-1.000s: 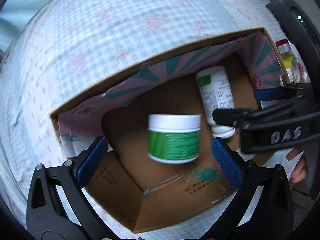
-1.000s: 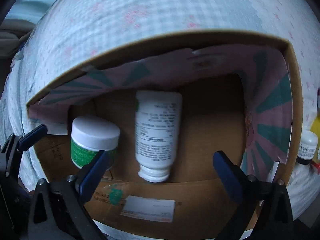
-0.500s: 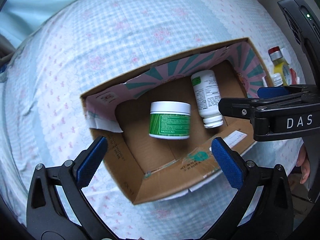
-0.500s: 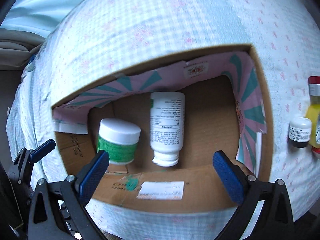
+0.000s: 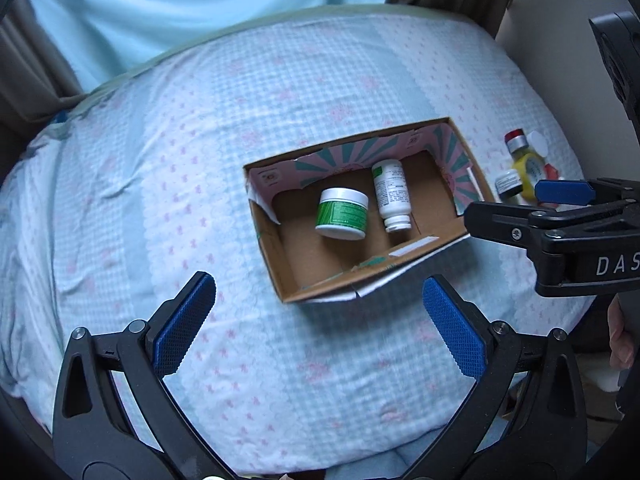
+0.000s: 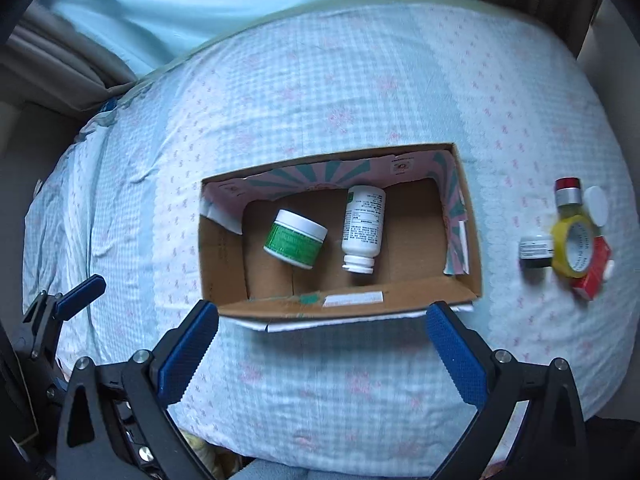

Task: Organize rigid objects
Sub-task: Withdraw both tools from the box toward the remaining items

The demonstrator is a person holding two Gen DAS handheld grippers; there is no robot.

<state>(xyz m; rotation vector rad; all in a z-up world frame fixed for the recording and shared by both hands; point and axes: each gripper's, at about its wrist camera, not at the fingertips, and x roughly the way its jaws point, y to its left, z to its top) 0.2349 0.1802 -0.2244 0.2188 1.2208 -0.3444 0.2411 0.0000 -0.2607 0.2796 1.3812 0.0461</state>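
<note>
An open cardboard box (image 5: 468, 168) (image 6: 466, 236) lies on the checked bedsheet. Inside it a green-labelled jar with a white lid (image 5: 342, 218) (image 6: 295, 239) lies beside a white pill bottle (image 5: 392, 196) (image 6: 362, 228) on its side. My left gripper (image 5: 318, 324) is open and empty, held back above the sheet in front of the box. My right gripper (image 6: 322, 352) is open and empty, just in front of the box's near wall. The right gripper's body also shows at the right of the left wrist view (image 5: 560, 216).
To the right of the box lies a cluster: a small dark jar (image 6: 535, 251) (image 5: 508, 185), a yellow tape roll (image 6: 574, 246) (image 5: 527, 168), a red-capped bottle (image 6: 568, 192) (image 5: 516, 142), a red packet (image 6: 596, 272) and a white lid (image 6: 597, 205). Curtains hang beyond the bed.
Both grippers have pulled back up and away from the box, so the whole box and bed now show. The jar and bottle stay in the box.
</note>
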